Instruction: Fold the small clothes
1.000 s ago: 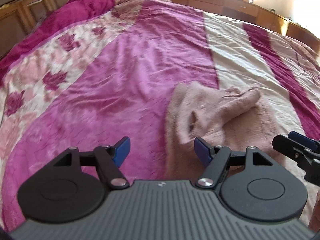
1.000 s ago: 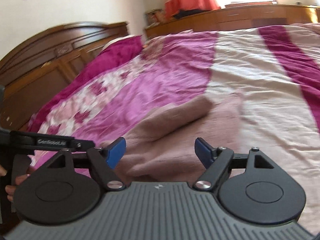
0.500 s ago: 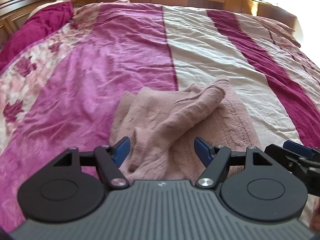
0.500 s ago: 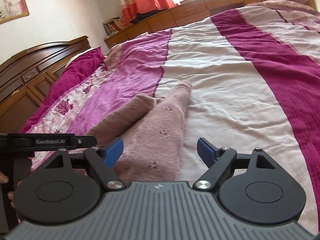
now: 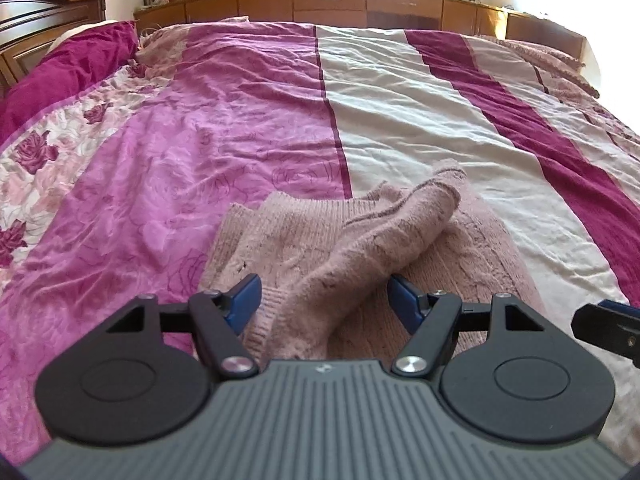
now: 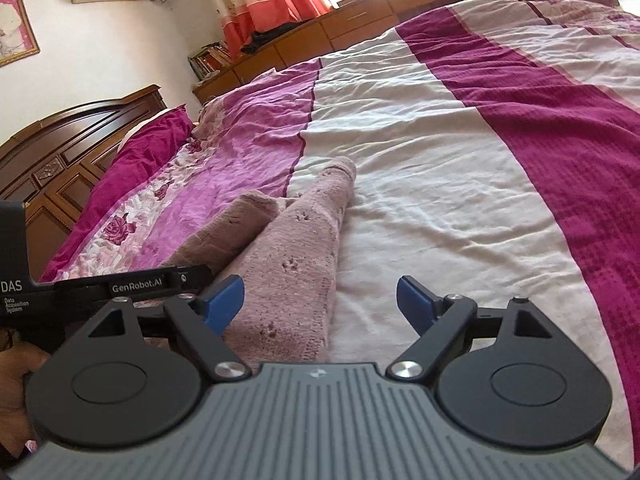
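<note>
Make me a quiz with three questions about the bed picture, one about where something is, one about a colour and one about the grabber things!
1. Where does the pink knitted sweater lie?
A. On the bedspread
B. On the floor
C. On a chair

2. What colour are the gripper fingertips?
A. Yellow
B. Blue
C. White

3. How do the jaws of the left gripper stand?
A. Shut tight on a book
B. Open, pads clear of the sweater
C. Folded away

Answers: 1 A, the sweater rests on the striped bedspread. 2 B, the pads at both tips are blue. 3 B, a gap shows between each pad and the knit.
</note>
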### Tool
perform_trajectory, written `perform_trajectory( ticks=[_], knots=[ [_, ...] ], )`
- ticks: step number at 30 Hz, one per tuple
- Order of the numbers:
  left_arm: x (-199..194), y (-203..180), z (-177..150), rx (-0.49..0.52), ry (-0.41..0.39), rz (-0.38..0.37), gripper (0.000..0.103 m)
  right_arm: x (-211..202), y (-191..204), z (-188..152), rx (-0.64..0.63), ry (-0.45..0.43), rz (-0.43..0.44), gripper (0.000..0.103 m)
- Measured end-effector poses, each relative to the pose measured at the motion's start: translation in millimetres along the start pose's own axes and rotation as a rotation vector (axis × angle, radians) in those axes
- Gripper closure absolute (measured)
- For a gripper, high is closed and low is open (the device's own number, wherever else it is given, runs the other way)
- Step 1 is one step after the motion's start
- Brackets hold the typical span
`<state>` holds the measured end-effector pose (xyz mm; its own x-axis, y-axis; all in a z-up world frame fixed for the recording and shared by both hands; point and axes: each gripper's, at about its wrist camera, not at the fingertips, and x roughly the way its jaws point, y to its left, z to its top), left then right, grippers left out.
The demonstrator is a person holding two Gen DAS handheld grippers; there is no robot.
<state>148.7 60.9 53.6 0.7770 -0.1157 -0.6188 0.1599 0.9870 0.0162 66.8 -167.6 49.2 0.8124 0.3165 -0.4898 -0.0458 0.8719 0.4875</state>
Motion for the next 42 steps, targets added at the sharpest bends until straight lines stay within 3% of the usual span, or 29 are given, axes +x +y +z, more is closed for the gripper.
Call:
perform_trajectory(
  ticks=[5, 7, 11, 13, 14, 18, 26, 30, 34, 38, 42],
  knots=[
    [4, -2, -1, 0.021, -0.018, -0.007, 0.033, 2, -4, -1, 0.011, 0.001, -0.003, 0.015],
    [5, -3, -2, 0.031, -0.023, -0.005, 0.038, 3, -5, -1, 0.012, 0.003, -0.002, 0.015],
    [7, -3, -3, 0.023, -0.026, -0.017, 0.058, 5, -4, -3, 0.008, 0.010, -0.002, 0.015],
    [5, -2, -4, 0.025, -0.038, -0.036, 0.075, 6, -4, -3, 0.005, 0.013, -0.004, 0.015],
    [5, -2, -4, 0.025, -0.041, -0.043, 0.088, 7, -4, -4, 0.005, 0.013, -0.005, 0.015],
    [-1, 6, -1, -0.025, -0.060, -0.034, 0.090, 7, -4, -3, 0.004, 0.014, -0.004, 0.015],
    [-2, 56, 6, -0.199, -0.075, 0.013, 0.091, 11, 0, -6, -0.020, 0.020, 0.004, 0.015],
    [11, 67, 1, -0.245, 0.010, 0.045, 0.091, 13, 4, -8, -0.037, 0.027, 0.009, 0.015],
    [16, 70, 1, -0.226, 0.111, 0.044, 0.085, 14, 6, -8, -0.055, 0.027, 0.016, 0.015],
    [12, 64, 8, -0.140, 0.168, 0.109, 0.054, 16, 8, -10, -0.050, 0.035, 0.026, 0.015],
    [7, 66, 6, -0.119, 0.189, 0.119, 0.046, 16, 11, -10, -0.048, 0.038, 0.037, 0.015]
  ],
)
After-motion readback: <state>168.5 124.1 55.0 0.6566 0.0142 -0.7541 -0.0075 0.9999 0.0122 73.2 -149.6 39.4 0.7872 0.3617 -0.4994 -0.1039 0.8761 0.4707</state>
